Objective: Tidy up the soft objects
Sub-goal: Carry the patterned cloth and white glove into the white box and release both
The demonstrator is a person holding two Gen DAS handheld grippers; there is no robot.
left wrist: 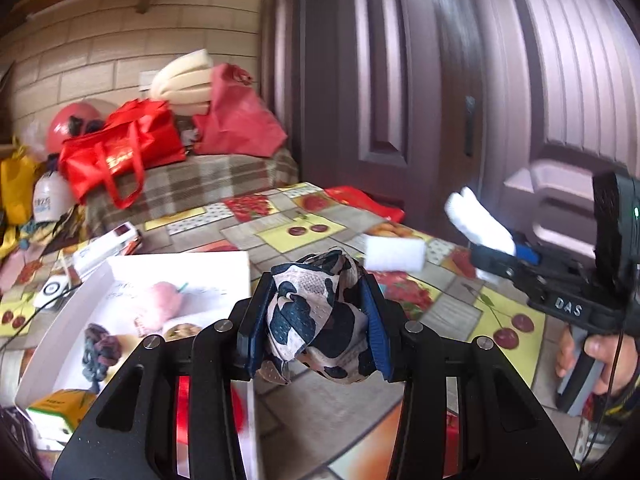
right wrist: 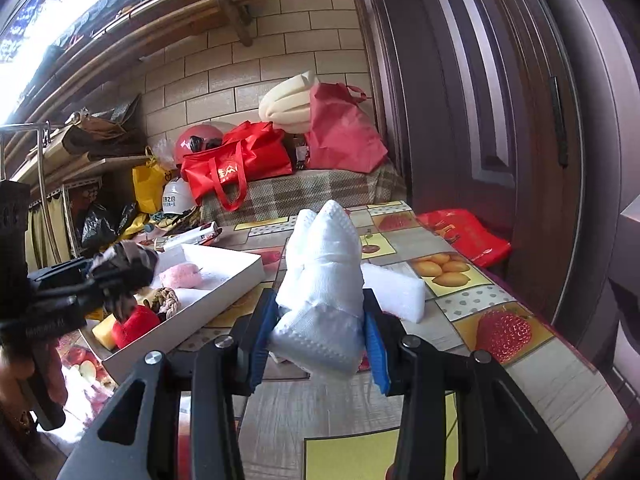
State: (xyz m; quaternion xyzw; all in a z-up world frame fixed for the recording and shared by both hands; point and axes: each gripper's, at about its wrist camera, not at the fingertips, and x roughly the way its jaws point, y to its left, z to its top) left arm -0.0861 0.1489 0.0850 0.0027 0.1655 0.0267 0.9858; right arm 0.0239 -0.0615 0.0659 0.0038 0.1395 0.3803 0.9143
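Note:
My left gripper [left wrist: 316, 320] is shut on a bunched cow-print cloth [left wrist: 316, 316] and holds it above the table, just right of the white box [left wrist: 168, 264]. The box holds a pink plush [left wrist: 164, 304], a dark knitted piece [left wrist: 98, 350] and other soft items. My right gripper [right wrist: 320, 320] is shut on a folded white cloth [right wrist: 324, 280] and holds it above the table. A white foam block [left wrist: 394, 254] lies on the table beyond both; it also shows in the right wrist view [right wrist: 396, 292]. The right gripper shows at the right of the left wrist view [left wrist: 492, 248].
The table has a fruit-print cover [left wrist: 280, 232]. A plaid-covered bench [left wrist: 208, 184] behind it carries red bags [left wrist: 120, 152], a helmet and foam. A dark door [left wrist: 440, 80] stands at the right. A red bag [right wrist: 464, 236] lies beside the table's far edge.

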